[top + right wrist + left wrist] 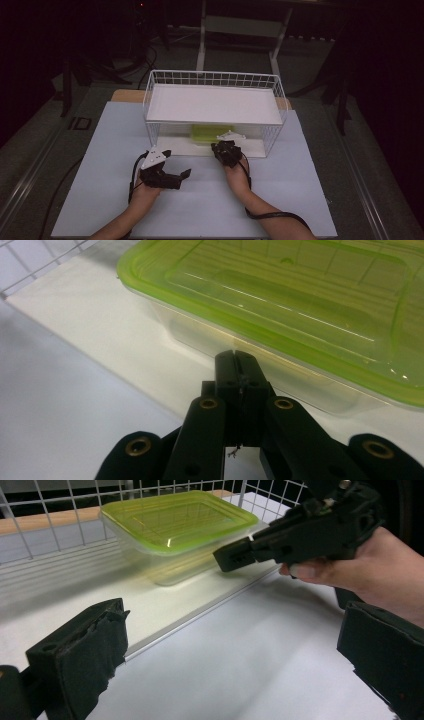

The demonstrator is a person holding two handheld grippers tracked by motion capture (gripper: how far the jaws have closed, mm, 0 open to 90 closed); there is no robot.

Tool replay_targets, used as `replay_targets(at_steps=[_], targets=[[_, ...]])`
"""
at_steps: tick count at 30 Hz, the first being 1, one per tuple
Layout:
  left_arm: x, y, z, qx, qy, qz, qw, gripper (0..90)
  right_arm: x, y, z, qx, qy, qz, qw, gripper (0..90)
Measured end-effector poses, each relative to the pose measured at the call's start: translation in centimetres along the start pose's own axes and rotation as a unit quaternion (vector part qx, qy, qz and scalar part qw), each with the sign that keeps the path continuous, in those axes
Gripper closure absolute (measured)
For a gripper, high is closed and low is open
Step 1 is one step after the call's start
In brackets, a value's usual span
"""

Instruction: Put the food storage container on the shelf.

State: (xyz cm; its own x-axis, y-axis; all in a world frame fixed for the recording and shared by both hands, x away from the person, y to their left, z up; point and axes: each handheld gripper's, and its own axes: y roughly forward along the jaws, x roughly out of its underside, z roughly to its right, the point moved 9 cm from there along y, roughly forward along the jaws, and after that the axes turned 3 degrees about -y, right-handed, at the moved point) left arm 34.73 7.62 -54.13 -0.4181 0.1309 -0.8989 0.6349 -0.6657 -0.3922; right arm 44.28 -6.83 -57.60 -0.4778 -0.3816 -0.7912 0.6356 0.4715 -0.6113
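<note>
A clear plastic container with a yellow-green lid (211, 134) (175, 527) (300, 305) sits on the lower board inside a white wire basket (155, 80). My right gripper (223, 146) (236, 360) is shut with nothing between its jaws, its tip just short of the container's clear front wall. It also appears in the left gripper view (235, 557), held by a hand. My left gripper (177, 175) (235, 650) rests on the white table in front of the basket, jaws wide open and empty, pointing right towards the container.
The basket carries a white upper shelf (212, 102) above the container, leaving a low front opening. The white table sheet (200, 200) lies under both hands. Dark floor, cables and table legs surround it.
</note>
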Motion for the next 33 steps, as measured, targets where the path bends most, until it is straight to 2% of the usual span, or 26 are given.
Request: replay_targets(at_steps=[6, 15, 22, 24, 27, 33], targets=[[0.1, 0.0, -0.1, 0.001, -0.001, 0.000, 1.0000, 0.5, -0.8, 0.5, 0.9, 0.012, 0.005, 0.005, 0.9999, 89.9], [0.1, -0.1, -0.1, 0.002, -0.004, 0.001, 1.0000, 0.5, -0.8, 0.9, 0.6, 0.011, 0.007, 0.001, 0.9999, 89.9], [0.1, 0.1, 0.0, 0.002, -0.002, -0.003, 1.0000, 0.5, -0.9, 0.1, 0.5, 0.002, 0.005, 0.006, 1.0000, 87.8], [0.1, 0.1, 0.0, 0.003, -0.002, -0.002, 1.0000, 0.5, -0.8, -0.2, 0.3, 0.002, -0.005, 0.009, 0.9999, 86.2], [0.2, 0.1, 0.0, 0.003, -0.002, -0.004, 1.0000, 0.5, -0.7, -0.5, 0.2, 0.002, -0.007, 0.009, 0.9999, 86.0], [0.3, 0.3, 0.1, 0.007, -0.005, -0.009, 0.9999, 0.5, -0.2, -1.4, -0.3, -0.009, -0.014, 0.001, 0.9999, 81.5]])
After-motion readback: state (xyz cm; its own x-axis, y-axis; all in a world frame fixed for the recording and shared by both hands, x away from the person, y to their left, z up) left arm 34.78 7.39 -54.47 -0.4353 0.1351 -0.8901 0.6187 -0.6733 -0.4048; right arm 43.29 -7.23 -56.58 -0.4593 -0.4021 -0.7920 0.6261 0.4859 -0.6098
